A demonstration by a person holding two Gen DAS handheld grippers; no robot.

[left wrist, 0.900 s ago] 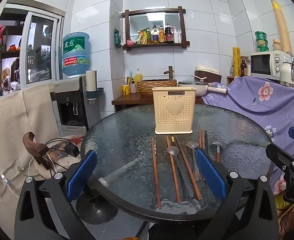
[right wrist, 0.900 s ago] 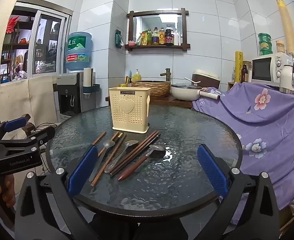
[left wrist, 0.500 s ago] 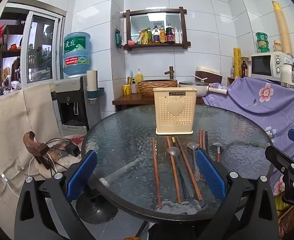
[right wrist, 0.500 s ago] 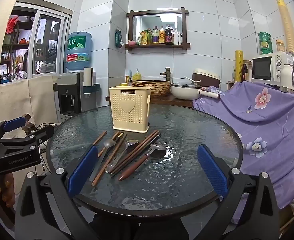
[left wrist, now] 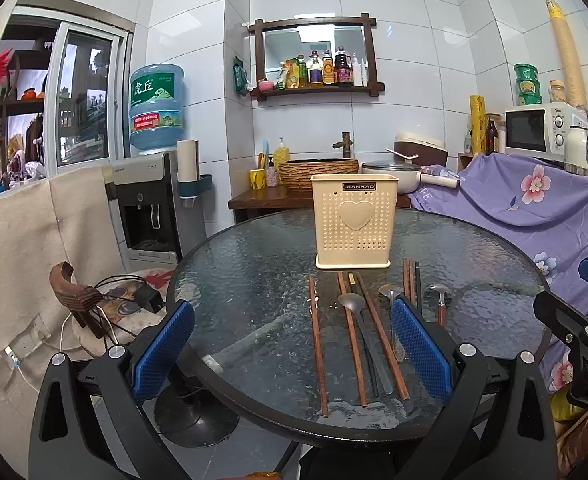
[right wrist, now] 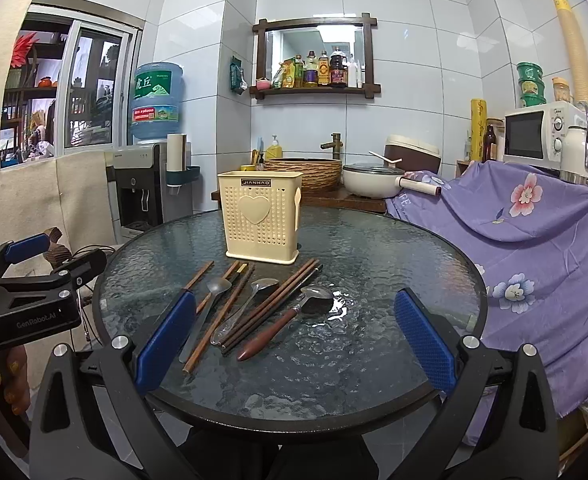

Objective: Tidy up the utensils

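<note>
A cream perforated utensil holder (left wrist: 353, 222) with a heart stands upright on the round glass table (left wrist: 234, 276); it also shows in the right wrist view (right wrist: 260, 220). In front of it lie several wooden chopsticks (left wrist: 317, 336), metal spoons (left wrist: 351, 304) and a wooden-handled spoon (right wrist: 278, 326). My left gripper (left wrist: 292, 344) is open and empty, hovering at the near table edge before the utensils. My right gripper (right wrist: 294, 338) is open and empty, low over the table with the utensils between its fingers' line of sight.
A purple flowered cloth (right wrist: 533, 232) covers furniture right of the table. A water dispenser (left wrist: 150, 208) stands at the left, a sink counter with a basket basin (left wrist: 317, 170) behind. A chair with cables (left wrist: 106, 304) sits left of the table.
Both grippers have crept very slightly; the holder sits a touch lower in the left wrist view. Utensils have not moved and both grippers stay open.
</note>
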